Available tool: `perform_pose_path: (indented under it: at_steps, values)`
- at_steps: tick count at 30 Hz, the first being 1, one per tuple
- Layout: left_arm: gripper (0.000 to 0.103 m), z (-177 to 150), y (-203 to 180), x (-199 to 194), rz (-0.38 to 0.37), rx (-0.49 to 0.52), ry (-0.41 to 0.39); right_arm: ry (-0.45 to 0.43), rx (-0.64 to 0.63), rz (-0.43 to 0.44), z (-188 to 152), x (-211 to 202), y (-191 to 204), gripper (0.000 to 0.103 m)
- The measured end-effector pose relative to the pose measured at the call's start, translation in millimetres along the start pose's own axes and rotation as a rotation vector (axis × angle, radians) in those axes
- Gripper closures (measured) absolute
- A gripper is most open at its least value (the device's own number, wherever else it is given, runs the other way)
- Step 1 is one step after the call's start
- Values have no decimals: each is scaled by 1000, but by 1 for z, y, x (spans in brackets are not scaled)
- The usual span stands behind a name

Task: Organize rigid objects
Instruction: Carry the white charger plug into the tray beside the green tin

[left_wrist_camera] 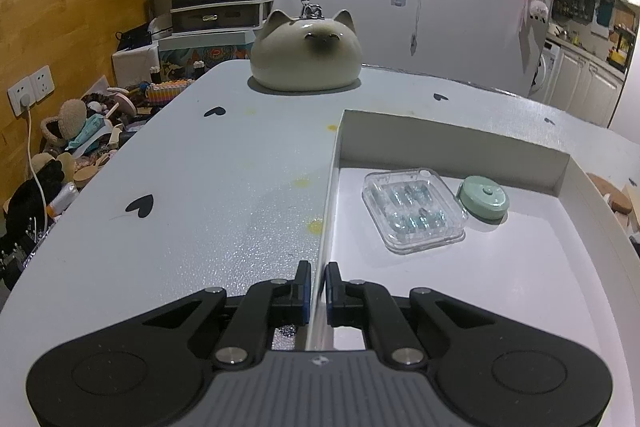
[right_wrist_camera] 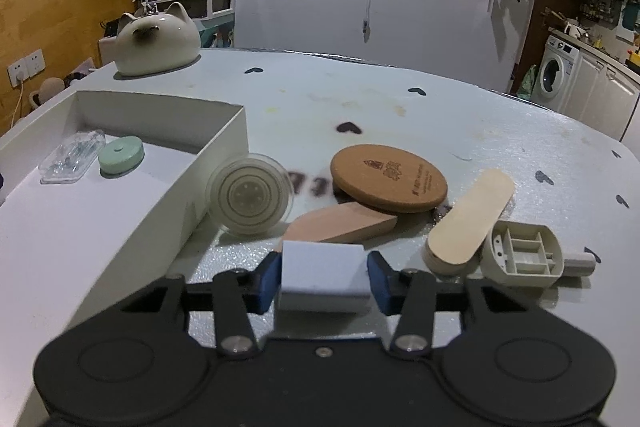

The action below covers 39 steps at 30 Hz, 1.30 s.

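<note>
Two things already lie in the white tray [right_wrist_camera: 224,131], at the left of the right wrist view: a clear plastic case [right_wrist_camera: 74,157] and a mint round tin [right_wrist_camera: 122,155]. Several remain on the bench [right_wrist_camera: 460,115]: a clear disc [right_wrist_camera: 249,201] leaning on the tray wall, a cork coaster [right_wrist_camera: 388,177], a wooden wedge [right_wrist_camera: 340,227], a flat wooden stick [right_wrist_camera: 472,215] and a beige plastic part [right_wrist_camera: 520,259].

The right hand-held gripper [right_wrist_camera: 324,277] sits low at centre, closed around a white block [right_wrist_camera: 322,277]. The left hand-held gripper [left_wrist_camera: 318,293] straddles the tray's left wall [left_wrist_camera: 326,207], nearly closed; whether it pinches the wall I cannot tell.
</note>
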<state>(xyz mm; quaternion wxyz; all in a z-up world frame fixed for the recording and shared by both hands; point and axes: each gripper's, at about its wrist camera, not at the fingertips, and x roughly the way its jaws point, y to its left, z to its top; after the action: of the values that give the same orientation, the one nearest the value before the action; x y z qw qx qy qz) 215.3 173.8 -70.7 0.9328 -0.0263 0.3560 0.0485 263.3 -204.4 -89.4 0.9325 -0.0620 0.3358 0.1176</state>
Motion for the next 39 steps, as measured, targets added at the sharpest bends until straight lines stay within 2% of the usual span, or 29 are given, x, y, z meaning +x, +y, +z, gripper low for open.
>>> perform_pose_path:
  at_steps: [6,15,21,26,30,34,39]
  values:
    - [97,3,-1,7,-3,32,56,-9,45,6,1,-3,-7,55]
    - [97,4,0,13,-16,31,118,-87,56,20,20,-24,-3,55]
    - [97,3,1,12,-19,24,119,-162,35,76,46,-35,14,55]
    - [97,3,4,12,-26,-13,116,-179,30,146,66,-28,34,55]
    - [97,4,5,13,-32,-20,116,-132,49,198,83,-6,56,55]
    - [97,4,4,13,-30,-11,116,-47,70,178,97,18,79,55]
    - [97,4,2,13,-26,4,117,57,161,167,105,49,99,55]
